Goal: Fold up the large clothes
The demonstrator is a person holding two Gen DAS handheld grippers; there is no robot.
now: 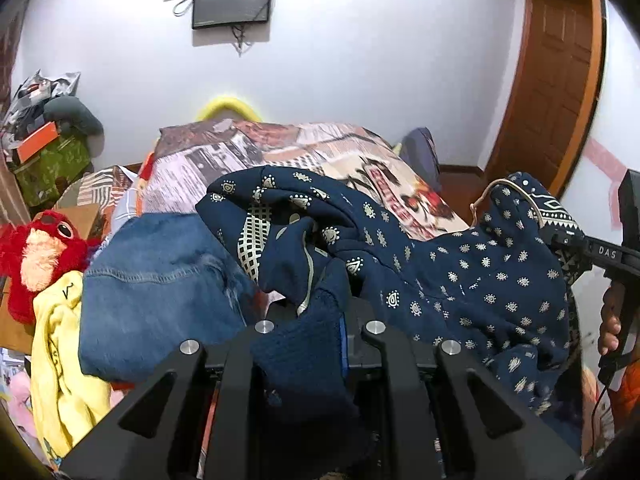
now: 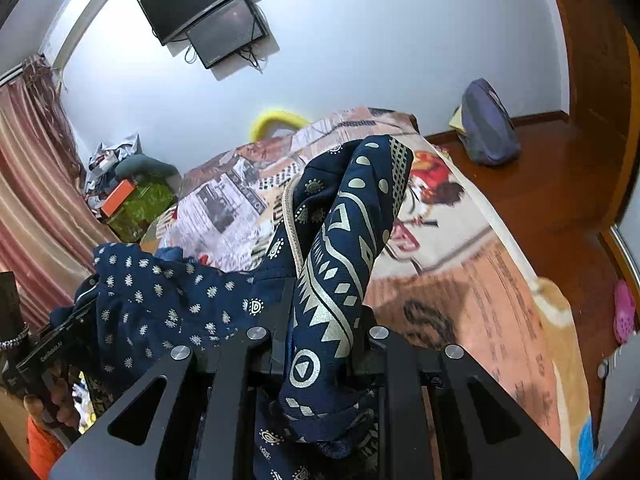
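Left wrist view: the black two-finger left gripper is clamped on a bunched edge of the navy-blue garment printed with small cream motifs, the fabric pinched between its jaws and spilling back over the gripper body. From this grip the garment stretches to the right, where the black right gripper — seen from the side, with a hand wrapped around its handle — holds the other end, at a band of cream geometric print and a thin beige cord loop. The garment hangs between the two grippers above the bed covered by a patterned pink-and-beige blanket. To the left lie a folded blue denim piece, a yellow cloth and a red plush toy.

Right wrist view: the right gripper is closed on a thick fold of the same garment — here the bordered part with cream triangles and diamonds — which rises upright from the jaws. The dotted part runs left to the left gripper, held by a hand. Beyond are the blanket, a wooden floor, a grey-purple bag against the white wall and two dark wall-mounted screens.
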